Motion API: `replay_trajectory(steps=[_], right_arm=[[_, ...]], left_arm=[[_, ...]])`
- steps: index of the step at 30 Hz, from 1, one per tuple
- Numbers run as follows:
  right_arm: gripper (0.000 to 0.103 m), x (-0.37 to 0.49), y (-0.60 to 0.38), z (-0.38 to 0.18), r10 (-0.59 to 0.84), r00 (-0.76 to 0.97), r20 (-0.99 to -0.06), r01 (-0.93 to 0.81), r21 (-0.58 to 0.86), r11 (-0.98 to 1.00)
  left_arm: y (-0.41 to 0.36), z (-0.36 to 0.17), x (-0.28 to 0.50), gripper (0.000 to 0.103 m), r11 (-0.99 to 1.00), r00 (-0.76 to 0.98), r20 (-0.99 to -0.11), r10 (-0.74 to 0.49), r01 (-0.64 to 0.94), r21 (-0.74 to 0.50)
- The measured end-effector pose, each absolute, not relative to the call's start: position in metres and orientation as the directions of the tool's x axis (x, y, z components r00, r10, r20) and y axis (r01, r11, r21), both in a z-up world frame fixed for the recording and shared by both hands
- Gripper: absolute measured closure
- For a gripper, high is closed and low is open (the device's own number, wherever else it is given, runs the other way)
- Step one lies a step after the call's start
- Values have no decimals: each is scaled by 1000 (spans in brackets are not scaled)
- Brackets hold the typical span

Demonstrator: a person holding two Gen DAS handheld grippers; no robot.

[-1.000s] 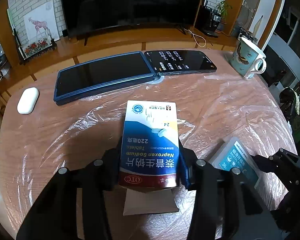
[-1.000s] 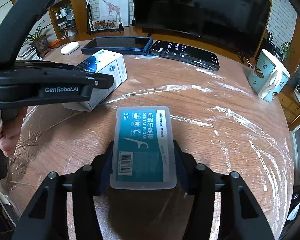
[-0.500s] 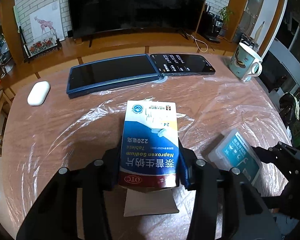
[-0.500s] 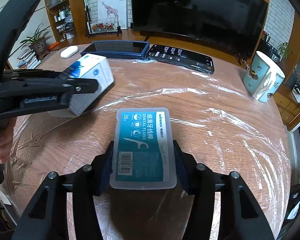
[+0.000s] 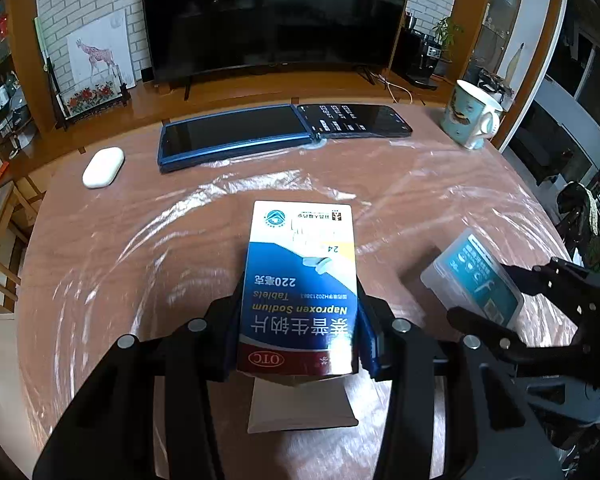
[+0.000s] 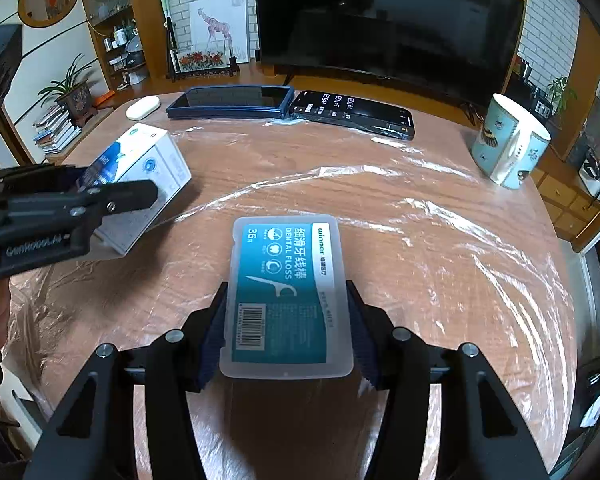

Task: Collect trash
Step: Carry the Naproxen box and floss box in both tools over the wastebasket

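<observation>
Round wooden table [image 5: 100, 260] under clear film. Left gripper [image 5: 298, 332] clamped on blue-and-white cardboard tablet box [image 5: 300, 280]; right gripper [image 6: 286, 332] clamped on translucent plastic floss case [image 6: 286, 292]. Both lifted, long axes pointing forward.

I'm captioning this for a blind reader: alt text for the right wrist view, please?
The right tongs grip a dental floss box above a plastic-covered round table. At left, the left tongs hold a medicine box.

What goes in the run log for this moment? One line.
left tongs: shut on medicine box | right tongs: shut on floss case
</observation>
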State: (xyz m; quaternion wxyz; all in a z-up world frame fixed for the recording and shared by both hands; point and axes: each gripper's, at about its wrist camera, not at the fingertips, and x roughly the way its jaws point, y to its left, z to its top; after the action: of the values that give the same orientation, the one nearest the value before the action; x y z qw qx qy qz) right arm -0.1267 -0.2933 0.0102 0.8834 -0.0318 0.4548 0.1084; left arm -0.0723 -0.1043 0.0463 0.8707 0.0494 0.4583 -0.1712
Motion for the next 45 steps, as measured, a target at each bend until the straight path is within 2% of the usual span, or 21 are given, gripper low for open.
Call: replay_trajectory(steps=[22,35,45], right_arm=[[49,-201,-281,23,172,576,-799,-203,63,977],[49,-242,-273,24,148,584,-798,-156,69,985],[49,-271,-280,28,172,586,-792,-181,79,980]], left_arm=[[-93,48,-157,56,939,555,-806,-207,344,-4],[-74,43,-191,56,929,546,-808,-223,370,-6],[-75,47,-221,56,927,552,-802,-229,374,-8]])
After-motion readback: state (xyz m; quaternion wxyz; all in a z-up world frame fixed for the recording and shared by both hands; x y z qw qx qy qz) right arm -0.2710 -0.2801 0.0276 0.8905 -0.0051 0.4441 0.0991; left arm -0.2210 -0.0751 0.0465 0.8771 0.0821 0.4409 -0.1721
